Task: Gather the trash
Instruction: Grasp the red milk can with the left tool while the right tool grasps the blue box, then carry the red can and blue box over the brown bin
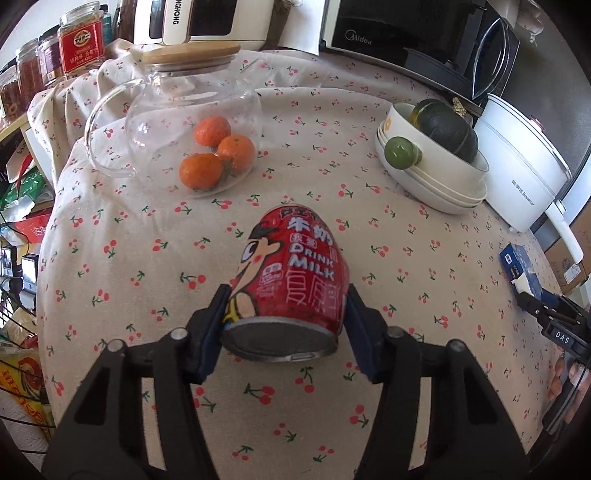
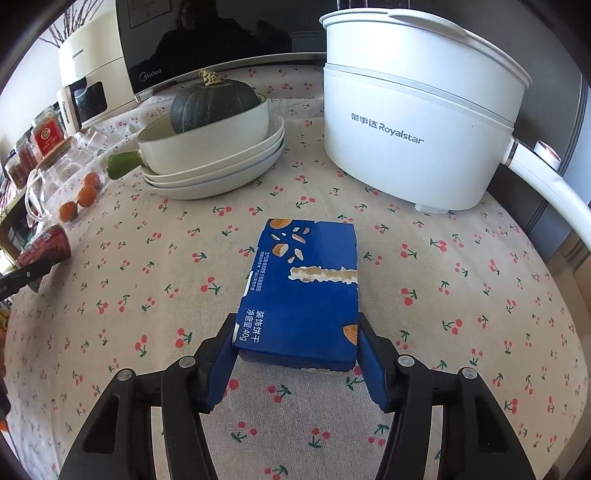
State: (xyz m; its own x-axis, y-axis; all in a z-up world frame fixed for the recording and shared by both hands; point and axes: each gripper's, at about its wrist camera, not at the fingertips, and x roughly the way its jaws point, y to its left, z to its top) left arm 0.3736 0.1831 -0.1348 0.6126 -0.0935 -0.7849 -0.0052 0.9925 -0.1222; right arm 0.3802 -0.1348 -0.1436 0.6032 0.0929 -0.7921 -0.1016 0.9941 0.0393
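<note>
A red milk drink can (image 1: 291, 273) lies on its side on the cherry-print tablecloth (image 1: 147, 295), its silver end toward the camera. My left gripper (image 1: 287, 295) is shut on the can, one blue pad pressed against each flank near that end. In the right wrist view a flat blue biscuit box (image 2: 306, 291) with a torn opening strip lies on the cloth. My right gripper (image 2: 295, 321) is shut on the box, its pads against the two near corners. The can (image 2: 48, 243) also shows at the far left of the right wrist view, and the box (image 1: 517, 264) at the right edge of the left one.
A glass jug (image 1: 184, 107) with a wooden lid holds three tangerines (image 1: 218, 155) behind the can. Stacked white dishes (image 2: 214, 166) carry a dark green squash (image 2: 214, 103). A white electric pot (image 2: 417, 122) stands behind the box. A microwave (image 1: 399, 33) and jars (image 1: 79, 40) line the back.
</note>
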